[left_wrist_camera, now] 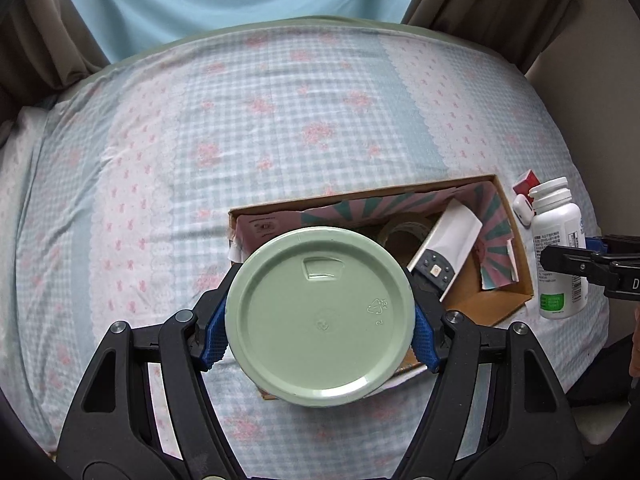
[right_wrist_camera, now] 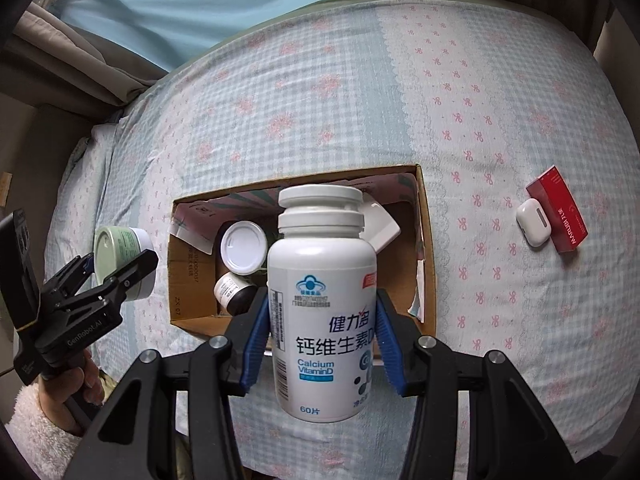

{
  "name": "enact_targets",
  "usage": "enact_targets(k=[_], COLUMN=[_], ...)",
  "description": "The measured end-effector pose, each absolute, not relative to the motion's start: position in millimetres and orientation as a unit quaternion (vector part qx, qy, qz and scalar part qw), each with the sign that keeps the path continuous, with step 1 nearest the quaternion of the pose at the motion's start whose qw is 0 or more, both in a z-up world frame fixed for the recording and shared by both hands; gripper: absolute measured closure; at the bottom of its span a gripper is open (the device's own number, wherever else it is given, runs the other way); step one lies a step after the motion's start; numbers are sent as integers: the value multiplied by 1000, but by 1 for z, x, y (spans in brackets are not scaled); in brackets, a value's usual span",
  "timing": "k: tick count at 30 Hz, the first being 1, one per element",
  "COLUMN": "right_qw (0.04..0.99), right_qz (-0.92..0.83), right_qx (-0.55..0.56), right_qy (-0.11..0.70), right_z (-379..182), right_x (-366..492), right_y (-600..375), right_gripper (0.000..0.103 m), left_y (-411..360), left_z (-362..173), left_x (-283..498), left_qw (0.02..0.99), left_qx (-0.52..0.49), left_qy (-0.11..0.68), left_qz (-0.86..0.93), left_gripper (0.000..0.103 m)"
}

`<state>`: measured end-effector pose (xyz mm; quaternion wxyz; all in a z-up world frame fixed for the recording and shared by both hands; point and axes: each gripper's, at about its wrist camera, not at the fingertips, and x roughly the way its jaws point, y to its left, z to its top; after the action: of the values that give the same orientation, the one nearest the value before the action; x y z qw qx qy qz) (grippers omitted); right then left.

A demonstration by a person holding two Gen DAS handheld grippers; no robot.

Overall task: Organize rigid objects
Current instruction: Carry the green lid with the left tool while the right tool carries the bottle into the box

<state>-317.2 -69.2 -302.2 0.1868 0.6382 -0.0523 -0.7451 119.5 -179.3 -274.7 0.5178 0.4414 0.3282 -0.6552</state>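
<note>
My left gripper is shut on a round jar with a pale green lid, held above the near left part of an open cardboard box. The jar also shows in the right wrist view, left of the box. My right gripper is shut on a white Calcium Vitamin D bottle, upright, in front of the box's near edge. The bottle also shows in the left wrist view, right of the box. Inside the box lie a white-lidded jar, a small dark bottle, a tape roll and a remote.
A red carton and a white earbud case lie on the checked bedsheet to the right of the box. Curtains hang at the bed's far side. A person's hand in a fleece sleeve holds the left gripper.
</note>
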Motion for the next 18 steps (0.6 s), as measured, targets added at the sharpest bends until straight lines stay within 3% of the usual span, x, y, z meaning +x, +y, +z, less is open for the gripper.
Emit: enact_targets(k=[9, 18], right_qw=[178, 180], right_qz=[-772, -779], right_qx=[609, 600], right_qy=[8, 31], right_z=[-358, -388], right_x=[-327, -322], right_y=[-79, -79], right_gripper=[58, 57], left_y=[-205, -205], left_z=[-350, -375], left_x=[110, 111], left_qw=[519, 526], left_qx=[468, 480], left_qy=[308, 302], left_qz=[-645, -634], left_gripper=[34, 34])
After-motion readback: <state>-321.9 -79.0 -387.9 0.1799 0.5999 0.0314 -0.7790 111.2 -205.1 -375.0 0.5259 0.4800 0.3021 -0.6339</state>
